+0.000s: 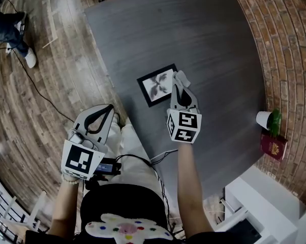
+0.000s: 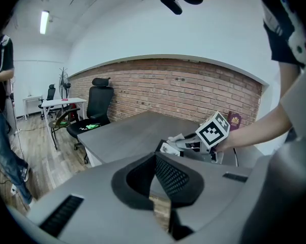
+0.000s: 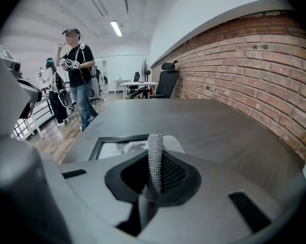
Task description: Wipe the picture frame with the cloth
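A black picture frame (image 1: 156,85) with a pale print lies flat on the grey table (image 1: 204,39). My right gripper (image 1: 179,77) hovers at the frame's right edge, shut on a light grey cloth (image 1: 183,79). In the right gripper view the cloth (image 3: 154,159) stands as a strip pinched between the jaws, with the frame (image 3: 120,146) just ahead and left. My left gripper (image 1: 111,107) is off the table's left edge near my lap, shut and holding nothing. In the left gripper view the right gripper (image 2: 179,140) and its cloth (image 2: 174,136) are seen over the frame (image 2: 165,147).
A white cup (image 1: 264,119) with something green and a red booklet (image 1: 274,146) sit by the table's right edge next to the brick wall. A white cabinet (image 1: 259,200) stands lower right. A person (image 3: 77,75) stands beyond the table; a black office chair (image 2: 98,105) is at its far side.
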